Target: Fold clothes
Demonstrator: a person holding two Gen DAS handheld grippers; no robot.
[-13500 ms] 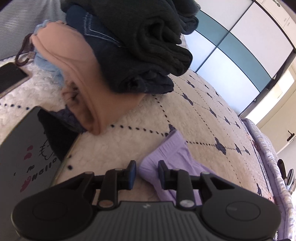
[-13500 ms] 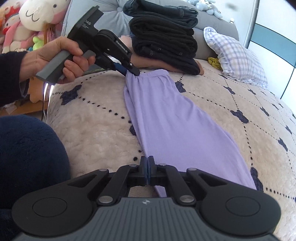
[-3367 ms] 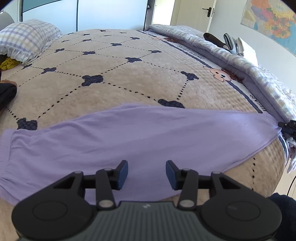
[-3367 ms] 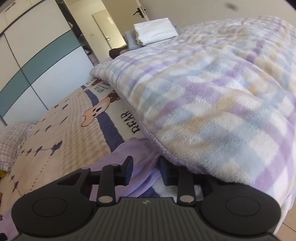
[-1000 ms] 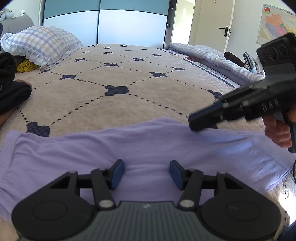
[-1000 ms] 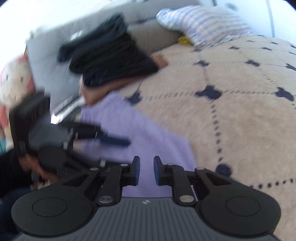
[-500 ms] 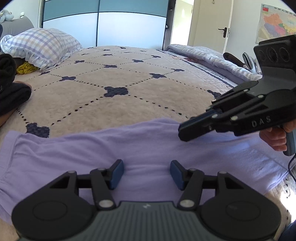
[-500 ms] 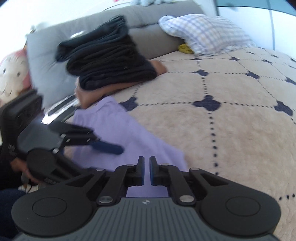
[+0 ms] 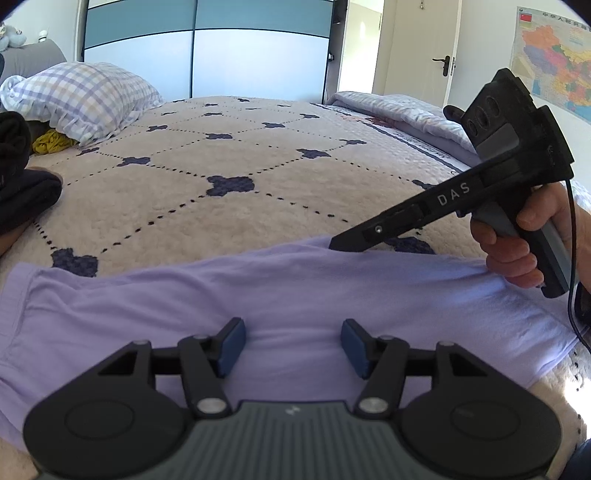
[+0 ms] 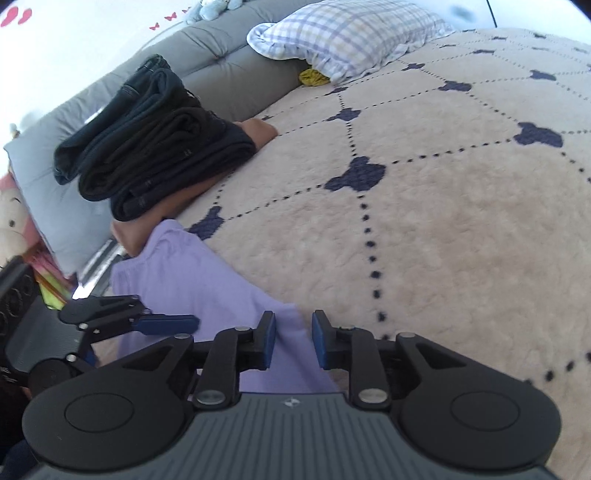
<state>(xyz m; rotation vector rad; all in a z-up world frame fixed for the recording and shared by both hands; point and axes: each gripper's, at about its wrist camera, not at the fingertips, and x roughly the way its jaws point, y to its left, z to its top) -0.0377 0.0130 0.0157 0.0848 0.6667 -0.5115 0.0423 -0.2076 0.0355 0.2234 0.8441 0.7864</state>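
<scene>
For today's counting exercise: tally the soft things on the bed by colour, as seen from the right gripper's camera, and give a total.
Lilac garment: 1
Dark folded clothes in the stack: at least 3
Peach garment under the stack: 1
Checked pillow: 1
Yellow cloth: 1
Total: at least 7

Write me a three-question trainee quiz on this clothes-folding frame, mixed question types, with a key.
1. True or false: the left gripper is shut on the long lilac cotton garment.
2. Multiple choice: the stack of folded dark clothes sits (A) near the grey padded headboard, (B) on the checked purple-and-white pillow, (C) on the floor.
3. Fill in: the right gripper hovers with its jaws ____ over the garment's far edge.

Key: 1 false, both grippers are open; 2 A; 3 open.
</scene>
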